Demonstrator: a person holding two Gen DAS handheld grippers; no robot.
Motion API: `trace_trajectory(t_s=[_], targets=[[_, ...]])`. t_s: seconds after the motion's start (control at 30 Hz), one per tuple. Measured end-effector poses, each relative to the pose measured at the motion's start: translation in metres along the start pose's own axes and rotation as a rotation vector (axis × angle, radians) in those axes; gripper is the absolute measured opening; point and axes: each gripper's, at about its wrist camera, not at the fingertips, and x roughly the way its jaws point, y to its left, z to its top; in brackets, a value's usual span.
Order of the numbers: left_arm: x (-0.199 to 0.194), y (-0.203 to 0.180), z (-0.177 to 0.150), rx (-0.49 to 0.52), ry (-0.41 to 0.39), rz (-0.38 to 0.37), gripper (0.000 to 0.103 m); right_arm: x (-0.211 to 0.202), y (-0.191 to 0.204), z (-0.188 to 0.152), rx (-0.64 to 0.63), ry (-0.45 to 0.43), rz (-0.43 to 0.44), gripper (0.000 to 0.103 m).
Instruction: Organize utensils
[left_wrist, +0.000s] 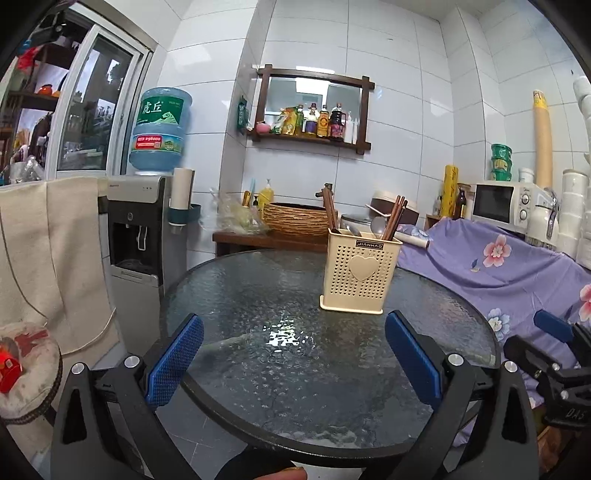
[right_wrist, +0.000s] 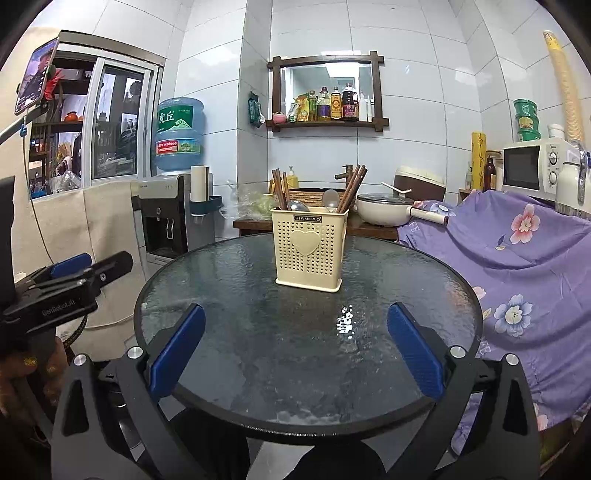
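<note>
A cream perforated utensil holder (left_wrist: 360, 271) with a heart on its front stands on the round glass table (left_wrist: 258, 302). It holds brown chopsticks (left_wrist: 393, 218) and metal spoons (left_wrist: 376, 227). It also shows in the right wrist view (right_wrist: 310, 251), with chopsticks (right_wrist: 352, 188) and a spoon (right_wrist: 330, 199) in it. My left gripper (left_wrist: 293, 354) is open and empty over the table's near edge. My right gripper (right_wrist: 295, 347) is open and empty at the near edge. Each gripper appears at the side of the other's view: the right one (left_wrist: 554, 354) and the left one (right_wrist: 74, 280).
A water dispenser (left_wrist: 138, 236) stands to the left of the table. A purple floral cloth (right_wrist: 517, 258) covers furniture to the right. Behind are a wooden bench with a woven basket (left_wrist: 295, 218), a white pot (right_wrist: 384, 208) and a microwave (right_wrist: 535, 168). A cushioned stool (left_wrist: 26, 365) sits at the near left.
</note>
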Motion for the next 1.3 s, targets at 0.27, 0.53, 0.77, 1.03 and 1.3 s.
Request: trace_trajectory(t_s=[0.27,0.53,0.77,1.03,1.3], targets=[[-0.0036,-0.0025,0.0037,0.016,0.001,0.020,0.097,-0.0053,-0.0010,0.0016,0.026,0.003,-0.003,0.097],[-0.0050,-0.0047,0.0009,0.018,0.004,0.031,0.097,-0.0049,0.0021,0.0038,0.015,0.009,-0.002,0.097],[-0.0063,-0.0044,0.0001,0.022,0.017,0.034,0.097,-0.0039,0.0020,0.0035,0.020,0.009,-0.009,0.097],[-0.0064,-0.0022,0.0003,0.023,0.042,0.037,0.097,-0.0040,0.0039,0.0028,0.019,0.011,-0.012,0.097],[-0.0061,0.0001,0.0004,0.024,0.057,0.028,0.097,-0.0031,0.0016,0.0030,0.025,0.015,-0.011,0.097]])
